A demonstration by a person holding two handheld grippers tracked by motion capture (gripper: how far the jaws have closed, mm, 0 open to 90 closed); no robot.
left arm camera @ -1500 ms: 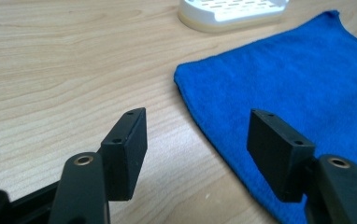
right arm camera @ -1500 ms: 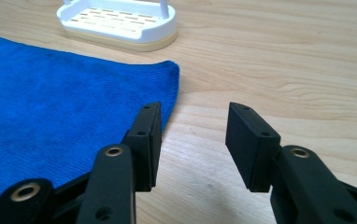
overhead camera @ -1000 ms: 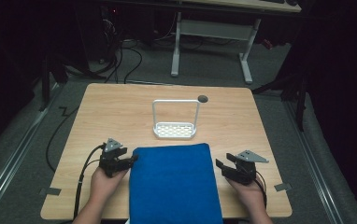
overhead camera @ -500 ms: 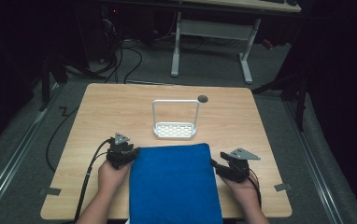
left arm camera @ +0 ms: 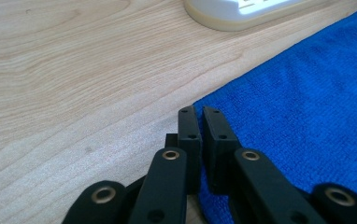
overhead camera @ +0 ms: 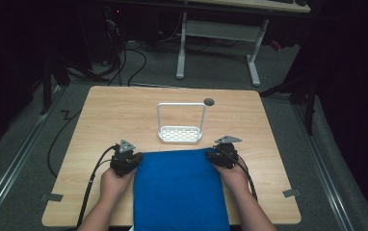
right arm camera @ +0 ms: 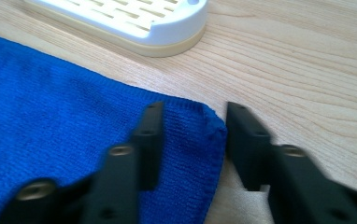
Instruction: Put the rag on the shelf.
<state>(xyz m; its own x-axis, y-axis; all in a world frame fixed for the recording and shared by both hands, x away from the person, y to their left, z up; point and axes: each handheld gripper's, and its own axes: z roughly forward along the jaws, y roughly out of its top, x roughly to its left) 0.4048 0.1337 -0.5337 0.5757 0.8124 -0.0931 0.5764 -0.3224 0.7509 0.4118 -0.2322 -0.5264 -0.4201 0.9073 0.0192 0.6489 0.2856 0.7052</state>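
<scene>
A blue towel (overhead camera: 177,187) lies flat on the wooden table (overhead camera: 124,110), hanging over its near edge. My left gripper (overhead camera: 134,158) sits at the towel's far left corner. In the left gripper view its jaws (left arm camera: 199,112) have just closed and stand shut, pinching the towel (left arm camera: 307,93) at that corner. My right gripper (overhead camera: 212,155) is at the far right corner. Its jaws (right arm camera: 193,109) have just been closing and still stand apart. They straddle the corner of the towel (right arm camera: 50,102) without pressing on it.
A white perforated rack (overhead camera: 181,134) with a tall wire handle stands just beyond the towel's far edge. It lies close ahead of both grippers (left arm camera: 242,9) (right arm camera: 134,23). A small dark round spot (overhead camera: 209,101) marks the table behind it. Cables trail from both grippers toward the near edge.
The right gripper has slid in and forward to the towel's far right corner, and its jaws have narrowed. The left gripper has stayed at its corner and its jaws have shut.
</scene>
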